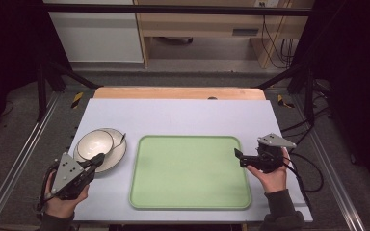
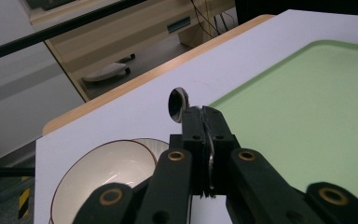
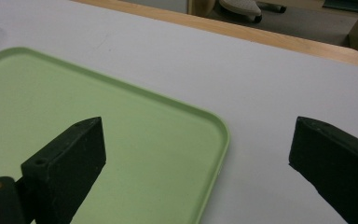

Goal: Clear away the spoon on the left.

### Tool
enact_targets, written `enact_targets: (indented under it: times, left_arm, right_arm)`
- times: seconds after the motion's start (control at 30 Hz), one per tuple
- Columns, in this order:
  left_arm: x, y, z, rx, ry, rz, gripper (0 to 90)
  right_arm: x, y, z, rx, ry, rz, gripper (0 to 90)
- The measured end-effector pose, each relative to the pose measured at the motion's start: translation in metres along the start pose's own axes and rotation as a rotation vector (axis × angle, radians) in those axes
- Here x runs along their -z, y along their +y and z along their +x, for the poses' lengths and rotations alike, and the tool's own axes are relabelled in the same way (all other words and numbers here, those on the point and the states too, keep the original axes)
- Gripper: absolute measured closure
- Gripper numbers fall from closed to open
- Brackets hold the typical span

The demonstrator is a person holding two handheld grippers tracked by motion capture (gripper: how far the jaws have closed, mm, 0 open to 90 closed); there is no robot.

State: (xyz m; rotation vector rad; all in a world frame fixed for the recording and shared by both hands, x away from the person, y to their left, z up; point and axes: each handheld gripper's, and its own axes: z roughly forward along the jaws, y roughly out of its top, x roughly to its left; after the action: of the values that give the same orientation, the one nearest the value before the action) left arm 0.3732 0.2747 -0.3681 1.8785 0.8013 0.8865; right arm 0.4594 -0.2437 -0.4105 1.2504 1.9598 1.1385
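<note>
High view, lower left of the frame: the left gripper (image 1: 98, 159), held in a person's left hand (image 1: 65, 199), has its jaws clenched on a metal spoon (image 1: 121, 139), with the tips over the near rim of a white bowl (image 1: 95, 143) that sits on a white plate (image 1: 117, 154). The spoon's far end shows as a thin dark sliver just beyond the bowl's right edge.

Left gripper view, centre of the frame: the left gripper (image 2: 204, 122) has its two black jaws pressed together with the spoon's flat handle pinched between them. The spoon (image 2: 178, 103) rises from the jaw tips, its round polished head tilted toward the upper left. The bowl (image 2: 107, 171), cream inside with a thin dark line at the rim, lies at the lower left just below and beside the jaws. The green tray (image 2: 317, 107) takes the right side of that frame, on the pale table sheet (image 2: 121, 116).

High view, right of the frame: the right gripper (image 1: 238, 157), in the person's right hand (image 1: 273, 179), hangs over the right edge of the tray (image 1: 190, 171), pointing left across it.

Right gripper view: the right gripper (image 3: 198, 154) has its jaws spread wide and released, with nothing between them. One jaw stands at the lower left over the tray (image 3: 135, 140), the other at the right edge over the bare table sheet (image 3: 261, 93); the tray's rounded corner lies between them. The spoon and bowl are well apart from this gripper, across the tray.
</note>
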Motion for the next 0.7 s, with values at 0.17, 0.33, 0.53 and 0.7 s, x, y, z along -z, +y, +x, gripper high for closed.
enact_targets:
  times: [0.17,0.33,0.53,0.7]
  left_arm:
    - [-0.005,0.001,-0.003,-0.009,-0.009,0.006,88.8]
    - [-0.012,0.002,-0.007,-0.016,-0.022,0.01,88.8]
    - [-0.021,0.004,-0.013,-0.037,-0.039,0.022,88.8]
    - [-0.03,0.006,-0.023,-0.063,-0.065,0.029,88.8]
  right_arm:
    - [-0.001,0.0,0.0,0.0,-0.001,0.004,4.0]
    - [-0.001,0.0,0.0,-0.001,-0.001,0.001,3.9]
    - [0.0,0.0,0.0,-0.001,0.0,0.0,3.9]
    - [0.0,0.0,0.001,-0.003,0.001,0.0,3.9]
